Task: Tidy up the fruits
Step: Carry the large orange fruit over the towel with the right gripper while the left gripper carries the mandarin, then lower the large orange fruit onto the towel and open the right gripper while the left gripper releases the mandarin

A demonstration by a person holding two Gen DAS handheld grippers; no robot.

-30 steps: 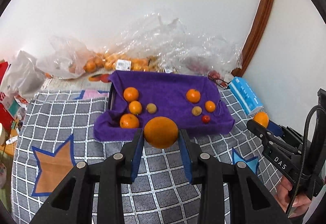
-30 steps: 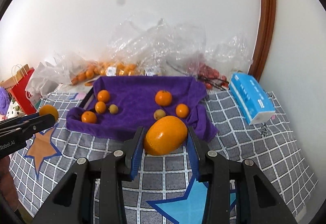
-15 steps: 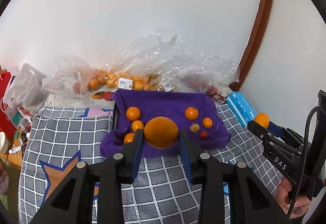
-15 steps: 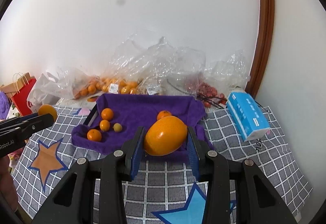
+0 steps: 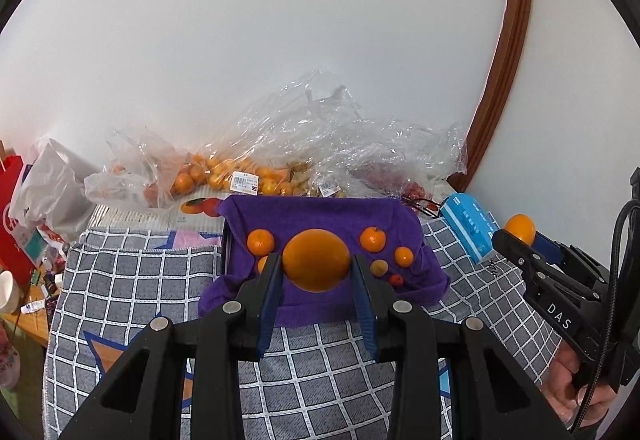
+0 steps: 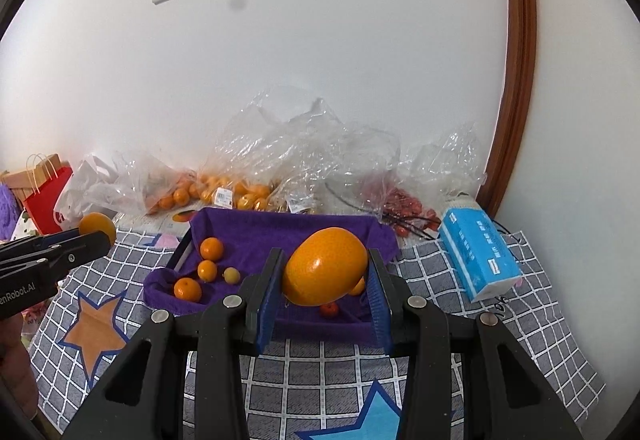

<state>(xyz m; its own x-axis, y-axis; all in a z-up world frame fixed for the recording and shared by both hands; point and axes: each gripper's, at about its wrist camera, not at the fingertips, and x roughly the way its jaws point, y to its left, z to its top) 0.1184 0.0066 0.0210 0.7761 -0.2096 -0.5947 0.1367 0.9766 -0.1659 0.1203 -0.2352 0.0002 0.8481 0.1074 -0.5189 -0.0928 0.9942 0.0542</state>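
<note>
Left gripper [image 5: 316, 272]: pinches round orange [image 5: 316, 259] above purple cloth [image 5: 320, 212]. Right gripper [image 6: 325, 280]: clamps oval orange [image 6: 325, 271], hiding fruit behind. Checked blanket [image 6: 344, 368]: open foreground. Plastic bags [image 6: 304, 144] crowd the wall edge.

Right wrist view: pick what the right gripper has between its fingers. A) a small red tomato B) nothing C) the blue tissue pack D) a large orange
D: the right gripper is clamped on a large orange, held above the purple towel; the blue tissue pack lies apart on the checked cloth.
</note>
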